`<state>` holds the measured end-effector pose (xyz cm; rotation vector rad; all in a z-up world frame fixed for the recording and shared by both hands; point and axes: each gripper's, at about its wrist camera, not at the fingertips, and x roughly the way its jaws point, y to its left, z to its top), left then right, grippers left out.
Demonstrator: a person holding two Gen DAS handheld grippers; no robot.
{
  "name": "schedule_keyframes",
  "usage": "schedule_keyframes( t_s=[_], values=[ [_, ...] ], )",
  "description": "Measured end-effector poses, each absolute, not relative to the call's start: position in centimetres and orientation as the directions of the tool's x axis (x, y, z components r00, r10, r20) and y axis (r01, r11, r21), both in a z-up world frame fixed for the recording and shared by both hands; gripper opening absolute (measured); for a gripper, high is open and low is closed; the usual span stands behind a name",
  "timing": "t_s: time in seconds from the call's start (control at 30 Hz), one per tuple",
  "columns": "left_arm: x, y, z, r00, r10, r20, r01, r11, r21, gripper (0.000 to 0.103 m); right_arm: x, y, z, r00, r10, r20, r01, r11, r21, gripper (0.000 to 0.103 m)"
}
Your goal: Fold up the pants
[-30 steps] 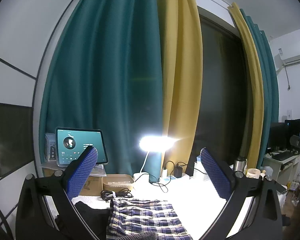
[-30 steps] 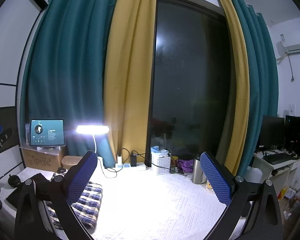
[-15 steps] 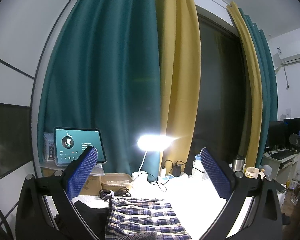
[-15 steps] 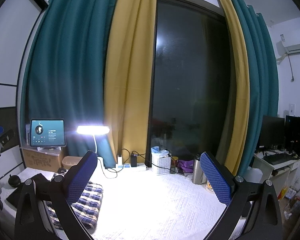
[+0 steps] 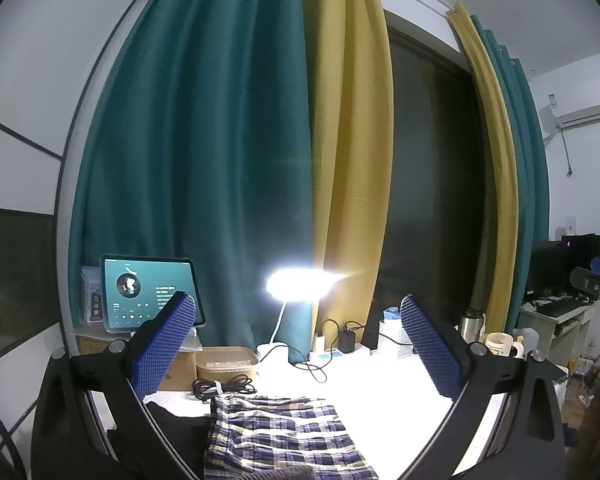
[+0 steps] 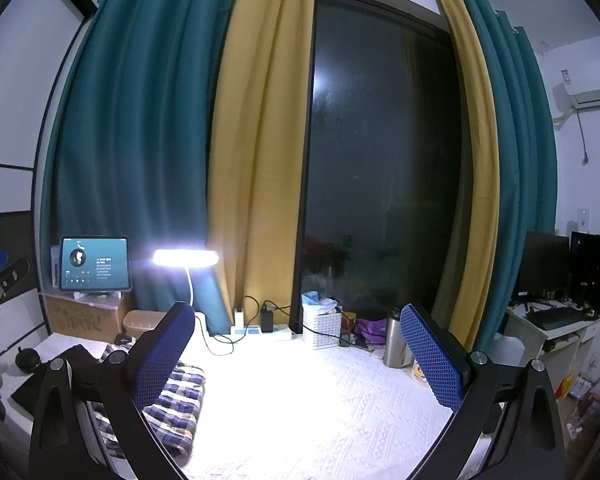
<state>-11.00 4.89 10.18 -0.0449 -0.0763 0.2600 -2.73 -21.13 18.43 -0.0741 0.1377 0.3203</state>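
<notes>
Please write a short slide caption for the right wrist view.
Open right hand-held gripper above white table; plaid pants folded at left.

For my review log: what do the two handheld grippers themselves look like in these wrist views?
Both match. The left gripper has two black angular plastic arms with triangular cut-outs and silver round bolts at the joints; each finger carries a blue pad with a fine diamond-grid texture. The right gripper is built the same, with identical blue textured fingers. No cables, markings or sleeves show.

One plaid pants (image 5: 284, 436), one tablet (image 5: 150, 292), one lamp (image 5: 298, 284), two monitors (image 6: 568, 268).
</notes>
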Motion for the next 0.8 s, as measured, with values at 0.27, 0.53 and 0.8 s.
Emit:
schedule_keyframes(
  t_s=[0.27, 0.53, 0.8],
  values=[
    [-10.99, 5.0, 10.16, 0.966, 0.248, 0.069, -0.245, 0.968, -0.056, 0.102, -2.73, -21.21, 18.46, 0.939, 0.311, -0.146, -0.32, 0.946, -0.05, 0.103],
    [-11.0, 5.02, 10.09, 0.968, 0.243, 0.067, -0.239, 0.969, -0.058, 0.102, -2.85, -21.04, 18.37, 0.938, 0.311, -0.152, -0.322, 0.945, -0.055, 0.103],
    [-10.96, 5.09, 10.05, 0.967, 0.245, 0.066, -0.241, 0.968, -0.061, 0.102, -2.61, -20.9, 18.23, 0.935, 0.316, -0.159, -0.328, 0.943, -0.058, 0.103]
  ],
)
